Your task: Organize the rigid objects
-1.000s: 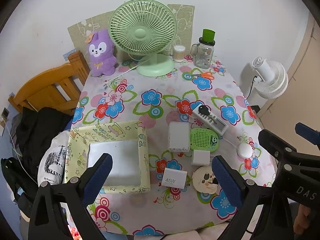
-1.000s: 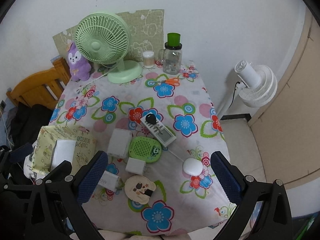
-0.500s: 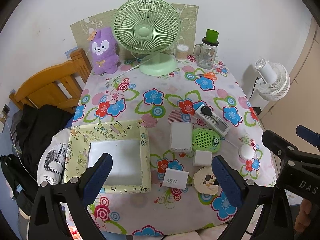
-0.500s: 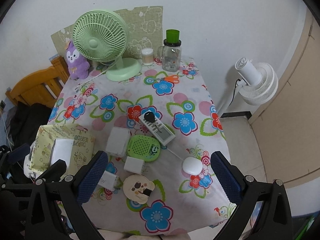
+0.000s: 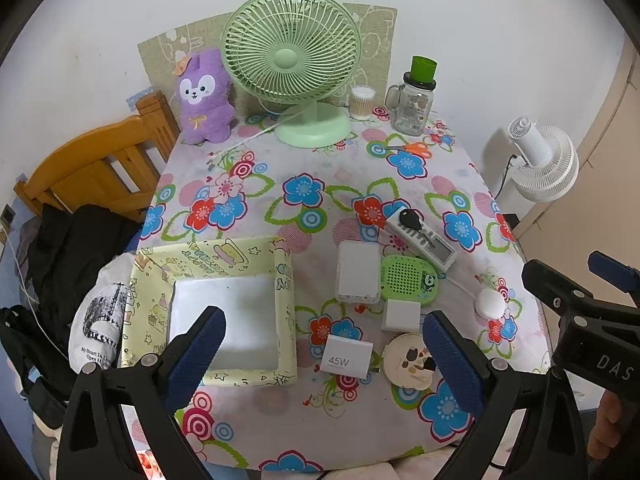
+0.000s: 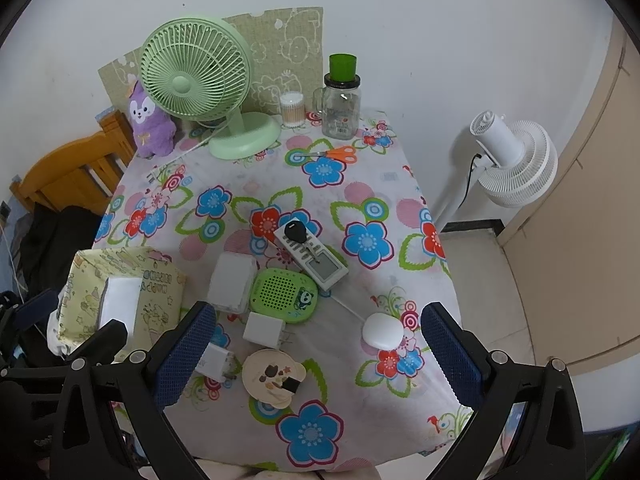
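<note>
Glossy floral cloth (image 5: 280, 184) is covering the table; plush bunny (image 5: 204, 96) is looking fuzzy; jar (image 6: 340, 110) is gleaming like glass.

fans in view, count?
2. A green desk fan stands at the table's far edge beside the purple plush; a white fan stands on the floor right of the table.

Wide open cloth across the middle of the surface (image 5: 280, 216), nothing standing there. Up at the back the green fan (image 5: 291, 50), plush toy (image 5: 204, 98) and jar (image 5: 414, 106) wall it off, while the near edge is crowded: box (image 5: 208, 256) left, chargers (image 5: 346, 358) and small gadgets (image 5: 408, 280) packed close right.
</note>
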The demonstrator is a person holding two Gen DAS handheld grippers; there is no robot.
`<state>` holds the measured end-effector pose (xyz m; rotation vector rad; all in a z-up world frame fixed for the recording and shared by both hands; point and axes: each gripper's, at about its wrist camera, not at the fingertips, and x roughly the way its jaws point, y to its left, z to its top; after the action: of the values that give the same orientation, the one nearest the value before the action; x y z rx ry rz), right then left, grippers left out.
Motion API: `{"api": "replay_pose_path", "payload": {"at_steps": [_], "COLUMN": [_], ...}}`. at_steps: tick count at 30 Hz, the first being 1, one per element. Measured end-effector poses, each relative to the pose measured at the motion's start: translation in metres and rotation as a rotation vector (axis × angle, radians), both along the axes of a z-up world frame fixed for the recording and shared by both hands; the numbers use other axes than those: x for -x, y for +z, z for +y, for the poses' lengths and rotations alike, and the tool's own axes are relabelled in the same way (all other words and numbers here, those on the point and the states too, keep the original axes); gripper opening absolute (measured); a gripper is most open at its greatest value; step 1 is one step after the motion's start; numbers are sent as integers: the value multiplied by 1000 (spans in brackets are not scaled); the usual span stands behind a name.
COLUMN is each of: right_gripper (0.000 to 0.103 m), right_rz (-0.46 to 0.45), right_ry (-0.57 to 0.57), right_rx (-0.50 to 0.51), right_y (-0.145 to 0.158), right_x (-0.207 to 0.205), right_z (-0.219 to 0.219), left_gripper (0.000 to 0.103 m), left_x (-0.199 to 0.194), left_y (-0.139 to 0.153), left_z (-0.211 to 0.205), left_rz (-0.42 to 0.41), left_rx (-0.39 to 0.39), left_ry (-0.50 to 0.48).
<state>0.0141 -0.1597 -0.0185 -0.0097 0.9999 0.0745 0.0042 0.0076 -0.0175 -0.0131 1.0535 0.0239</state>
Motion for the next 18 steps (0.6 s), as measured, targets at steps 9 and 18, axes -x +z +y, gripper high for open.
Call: {"api": "replay_pose_path", "payload": {"at_steps": [9, 18], "right_gripper": [103, 103], "right_rz": [5, 8], "right_ry": [19, 33], "right_rx": [12, 18], "right_y": [-5, -6], "right_x": [-4, -11], "right_z": [2, 1], "left_gripper": [100, 100], "left_x": [-2, -6], "left_y": [-1, -3], "left_z": [4, 3], "left_rz": [-2, 0], "left_rx": [25, 18], "left_ry": [15, 16]}}
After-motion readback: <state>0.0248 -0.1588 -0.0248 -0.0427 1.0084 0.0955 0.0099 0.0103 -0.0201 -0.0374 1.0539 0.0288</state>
